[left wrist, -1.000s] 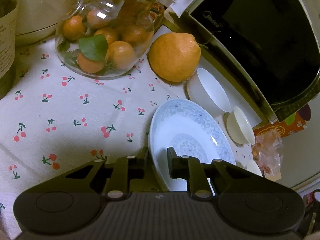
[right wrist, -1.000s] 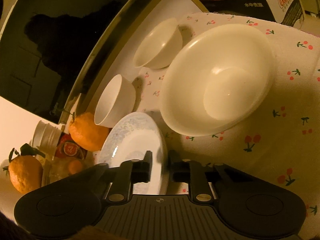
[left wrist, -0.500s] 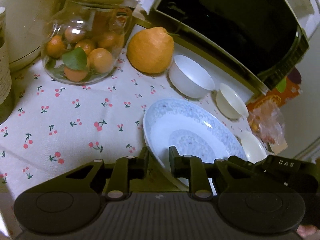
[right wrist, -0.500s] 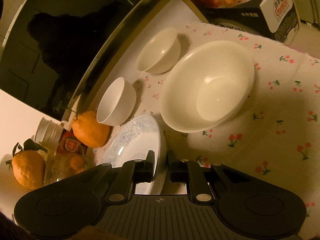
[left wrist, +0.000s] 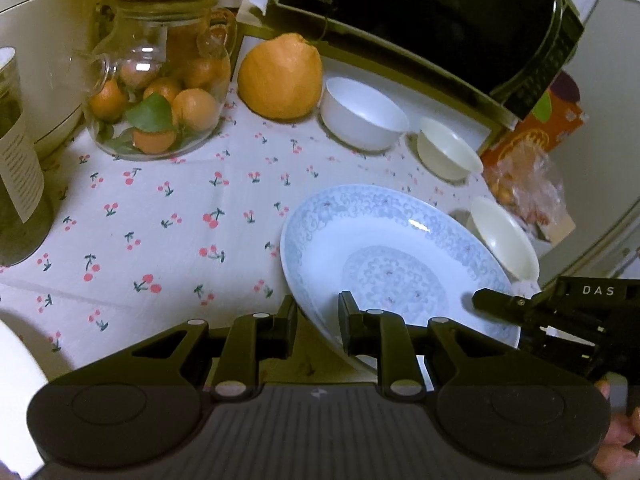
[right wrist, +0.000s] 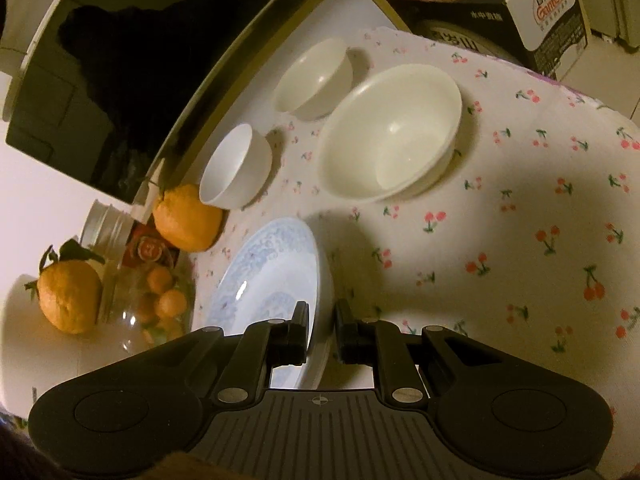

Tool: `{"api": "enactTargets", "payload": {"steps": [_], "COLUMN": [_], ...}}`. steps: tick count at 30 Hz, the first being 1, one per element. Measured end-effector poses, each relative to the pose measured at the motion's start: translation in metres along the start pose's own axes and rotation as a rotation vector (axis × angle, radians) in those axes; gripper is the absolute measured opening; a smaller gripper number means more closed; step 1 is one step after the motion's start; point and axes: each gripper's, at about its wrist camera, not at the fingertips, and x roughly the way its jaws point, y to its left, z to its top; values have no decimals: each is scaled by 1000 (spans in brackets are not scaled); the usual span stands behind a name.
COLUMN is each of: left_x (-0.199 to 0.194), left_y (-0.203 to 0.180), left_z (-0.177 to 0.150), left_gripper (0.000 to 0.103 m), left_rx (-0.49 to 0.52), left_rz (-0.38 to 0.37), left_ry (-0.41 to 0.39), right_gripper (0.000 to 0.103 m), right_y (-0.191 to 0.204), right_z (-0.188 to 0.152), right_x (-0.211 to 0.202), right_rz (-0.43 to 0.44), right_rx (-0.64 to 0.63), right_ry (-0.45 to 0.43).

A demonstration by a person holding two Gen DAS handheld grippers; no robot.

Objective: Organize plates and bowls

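Both grippers pinch the same blue-patterned plate (left wrist: 394, 264): the left gripper (left wrist: 317, 318) has its fingers closed down on the plate's near rim, one finger over the face and one under it, and the right gripper (right wrist: 321, 326) clamps the opposite rim the same way. Seen from the left wrist, the plate is tilted, its held edge raised off the cherry-print tablecloth (left wrist: 160, 220).

Taking the plate as the landmark: a small white bowl (left wrist: 362, 114) stands beyond it, near the microwave (left wrist: 440, 12), with a smaller cream bowl (left wrist: 448, 148) just to that bowl's right. A large cream bowl (right wrist: 390, 134) sits on the cloth beyond the plate in the right wrist view, apart from it. A big orange citrus fruit (left wrist: 280, 76) lies just left of the white bowl, and a glass jar of small oranges (left wrist: 158, 112) stands farther left.
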Motion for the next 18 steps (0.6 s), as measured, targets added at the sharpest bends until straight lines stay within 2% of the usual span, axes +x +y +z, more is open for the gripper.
{"api": "enactTargets", "payload": {"steps": [7, 18], "left_x": [1, 6], "left_y": [-1, 5], "left_z": [-3, -2], "left_gripper": [19, 19], "left_rx": [62, 80], "left_rz": [38, 79], "left_ry": [8, 46], "right_gripper": [14, 14], "right_y": [-5, -5], "right_z": [-8, -14], "right_x": [5, 14], "right_rz": [-29, -68], "right_rx": [18, 6], "right_ry": [51, 132]}}
